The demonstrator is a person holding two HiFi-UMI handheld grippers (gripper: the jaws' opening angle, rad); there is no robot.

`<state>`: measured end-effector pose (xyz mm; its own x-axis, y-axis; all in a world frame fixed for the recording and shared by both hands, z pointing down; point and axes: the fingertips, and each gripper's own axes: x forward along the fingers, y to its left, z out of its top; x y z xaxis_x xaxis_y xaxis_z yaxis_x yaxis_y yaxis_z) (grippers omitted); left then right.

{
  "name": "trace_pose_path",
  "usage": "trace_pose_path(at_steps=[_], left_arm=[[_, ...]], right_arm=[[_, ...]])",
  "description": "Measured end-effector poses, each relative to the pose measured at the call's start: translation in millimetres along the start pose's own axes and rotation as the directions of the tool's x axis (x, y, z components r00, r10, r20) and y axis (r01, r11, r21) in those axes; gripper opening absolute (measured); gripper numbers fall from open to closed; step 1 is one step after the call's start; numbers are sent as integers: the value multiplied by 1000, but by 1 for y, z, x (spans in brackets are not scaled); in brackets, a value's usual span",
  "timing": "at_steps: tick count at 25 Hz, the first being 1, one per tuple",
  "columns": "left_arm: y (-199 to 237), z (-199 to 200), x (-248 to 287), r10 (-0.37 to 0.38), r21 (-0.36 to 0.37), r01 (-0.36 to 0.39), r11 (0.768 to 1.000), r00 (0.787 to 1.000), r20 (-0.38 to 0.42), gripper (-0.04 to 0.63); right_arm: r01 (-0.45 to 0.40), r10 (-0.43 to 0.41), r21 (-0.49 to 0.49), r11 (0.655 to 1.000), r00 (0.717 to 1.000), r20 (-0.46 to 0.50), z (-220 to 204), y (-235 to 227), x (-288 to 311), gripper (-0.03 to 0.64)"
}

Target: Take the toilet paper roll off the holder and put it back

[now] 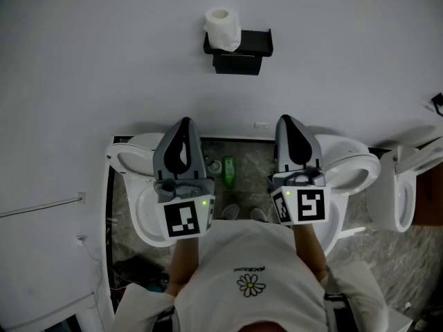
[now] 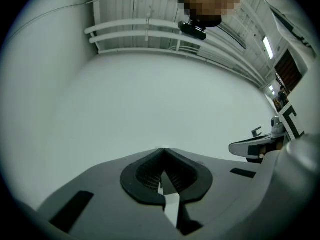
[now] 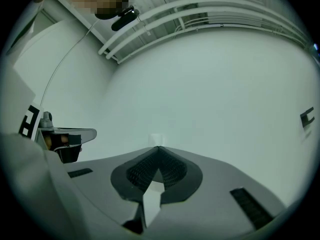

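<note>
Toilet paper roll [image 1: 221, 28] stands on the left end of the black holder [image 1: 252, 43]. Left gripper [image 1: 184, 123] and right gripper [image 1: 288, 121], jaws together and empty, are well below the holder. One should probably open wide, then close gently on the soft roll.

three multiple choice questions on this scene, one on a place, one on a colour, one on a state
1. Where is the toilet paper roll? A on the floor; B on the wall holder; C on a toilet.
2. What colour is the bottle between the left gripper and right gripper? A red; B green; C blue.
3. How do both grippers stand? A shut, empty; B wide open; C shut on the roll.
Answers: 1 B, it sits on the black holder's left end. 2 B, it shows green in the head view. 3 A, each gripper view shows jaw tips together, nothing between.
</note>
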<state>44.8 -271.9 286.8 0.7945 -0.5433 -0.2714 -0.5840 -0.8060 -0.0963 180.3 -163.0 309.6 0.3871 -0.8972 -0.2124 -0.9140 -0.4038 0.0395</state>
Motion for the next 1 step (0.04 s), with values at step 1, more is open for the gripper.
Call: trace_pose_path(at_steps=[1], left_arm=[[0,0,-1,2,0,-2,1000,1000,1,17]], right_arm=[[-1,1,1,1000,1000,-1,-1,1,0,9]])
